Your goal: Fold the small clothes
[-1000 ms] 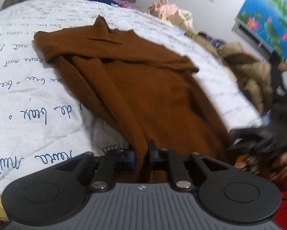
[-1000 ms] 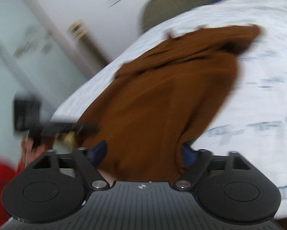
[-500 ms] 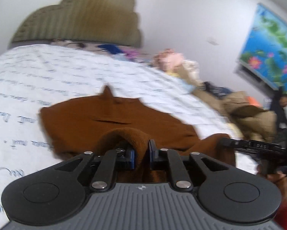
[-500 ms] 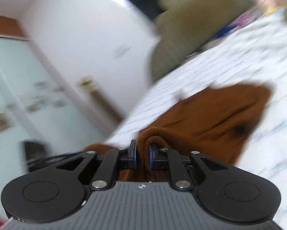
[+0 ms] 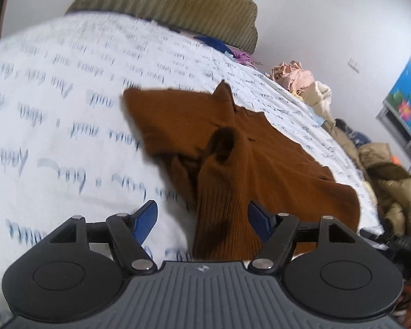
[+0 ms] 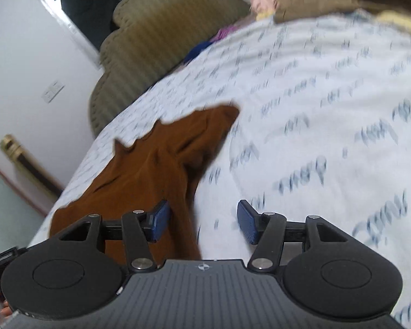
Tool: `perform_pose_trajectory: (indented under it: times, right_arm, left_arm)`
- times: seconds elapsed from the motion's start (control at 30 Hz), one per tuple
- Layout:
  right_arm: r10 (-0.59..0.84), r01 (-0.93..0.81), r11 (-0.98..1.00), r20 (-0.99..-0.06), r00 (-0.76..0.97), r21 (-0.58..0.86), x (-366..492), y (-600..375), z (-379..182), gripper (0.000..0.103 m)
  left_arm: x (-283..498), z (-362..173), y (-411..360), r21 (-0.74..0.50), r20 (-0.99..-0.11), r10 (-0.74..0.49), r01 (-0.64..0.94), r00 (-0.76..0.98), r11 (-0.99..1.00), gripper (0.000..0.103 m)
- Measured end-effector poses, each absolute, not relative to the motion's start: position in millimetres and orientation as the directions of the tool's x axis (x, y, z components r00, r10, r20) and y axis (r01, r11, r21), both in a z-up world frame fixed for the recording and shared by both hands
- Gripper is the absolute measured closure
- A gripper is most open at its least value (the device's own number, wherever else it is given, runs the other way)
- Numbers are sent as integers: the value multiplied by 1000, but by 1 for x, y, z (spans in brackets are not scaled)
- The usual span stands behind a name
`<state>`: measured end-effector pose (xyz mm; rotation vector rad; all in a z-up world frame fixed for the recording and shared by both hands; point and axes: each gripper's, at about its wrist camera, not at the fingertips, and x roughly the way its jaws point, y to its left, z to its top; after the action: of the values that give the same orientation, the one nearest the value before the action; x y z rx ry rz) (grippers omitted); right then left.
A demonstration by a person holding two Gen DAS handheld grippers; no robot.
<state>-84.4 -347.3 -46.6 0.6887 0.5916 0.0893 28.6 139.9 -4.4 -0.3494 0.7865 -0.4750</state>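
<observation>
A brown knit garment [image 5: 249, 159] lies folded over on the white quilt with blue script [image 5: 54, 126]. A ribbed edge of it lies loose between the blue pads of my left gripper [image 5: 202, 219], which is open. In the right wrist view the same garment [image 6: 150, 170] lies to the left, its edge running past the left pad. My right gripper [image 6: 204, 223] is open, with white quilt [image 6: 328, 137] between its pads.
An olive ribbed headboard [image 5: 178, 2] stands at the far end of the bed. Piles of pink, beige and olive clothes [image 5: 380, 170] lie along the right side. A flower picture [image 5: 408, 96] hangs on the right wall. A dark window [image 6: 90, 5] is beside the headboard.
Both grippers held the garment's edge half a second ago, carried it toward the headboard, and have now opened and let it drop on the rest of the garment.
</observation>
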Motion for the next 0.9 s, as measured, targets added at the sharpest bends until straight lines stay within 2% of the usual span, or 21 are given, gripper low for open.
perform_pose_trajectory:
  times: [0.1,0.2,0.23,0.27,0.33,0.37,0.5,0.77,0.9]
  right_arm:
    - [351,59,747,-468,811,662,-80,-338,-57,45]
    - [393,15,731,-438,809,682,-77,-328,-56,46]
    - [409,0,722,-427,806,692,-73,-325,-55,53]
    - [418,-5,719,-426,802,695,-71,-323,-54,70]
    - [414,7,720,-438,798,693,-68,-320,-53,87]
    - [402,14,728,-444,801,685,-69,-318,-52,87]
    - [401,-10,732,-419,815,681,-82,-320,-42,88]
    - [504,-258,696,-200,840,671,-131,-320,26,89]
    - [496,-284,720,-182,849,633,-145,-317,46,89]
  left_arm:
    - [32,-18,140,-548,-576,-584,261,571,795,31]
    - [34,-23,132,-577,-548,-616,277,566,768,32]
    - [34,-24,129,-581,-536,-625,290,567,761,34]
    - [34,-24,126,-584,-527,-631,297,569,755,41]
    - [37,-25,123,-595,-532,-641,294,553,748,86]
    - [37,-26,123,-599,-541,-641,285,545,748,91]
    - [15,-8,122,-537,-528,-607,320,594,780,95]
    - [-56,70,149,-500,-331,-651,458,683,735,95]
    - [-74,90,158,-528,-305,-666,461,680,713,95]
